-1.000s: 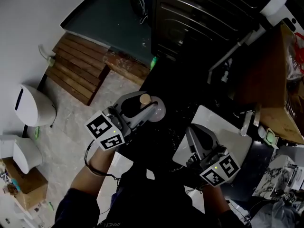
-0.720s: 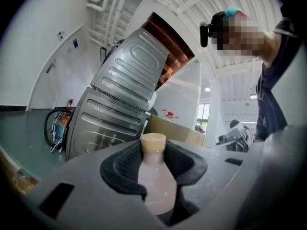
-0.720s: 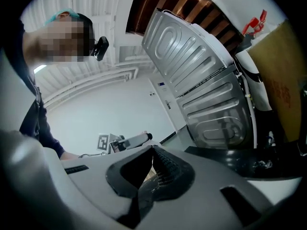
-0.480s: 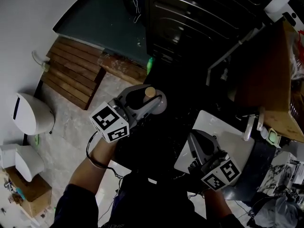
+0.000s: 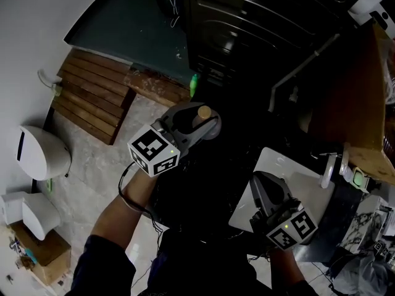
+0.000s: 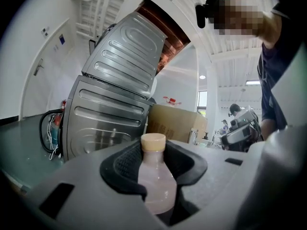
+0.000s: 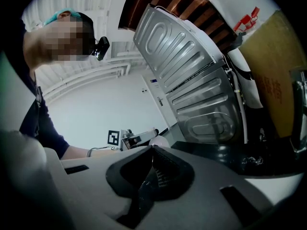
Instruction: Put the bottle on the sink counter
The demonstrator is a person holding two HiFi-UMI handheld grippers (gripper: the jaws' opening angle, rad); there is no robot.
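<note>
A small clear bottle with a cream cap stands upright between the jaws of my left gripper, which is shut on its body. In the head view the left gripper holds the bottle over the left edge of the dark sink counter. My right gripper hangs over the white sink basin. Its jaws are shut with nothing between them. The left gripper's marker cube shows far off in the right gripper view.
A big ribbed metal appliance stands behind the counter. A brown cardboard box and a faucet are at the right. On the floor at the left lie a wooden pallet and a white bin.
My left gripper has carried the bottle to the right and further from me, toward the counter. The right gripper has drifted slightly right and nearer to me over the basin.
</note>
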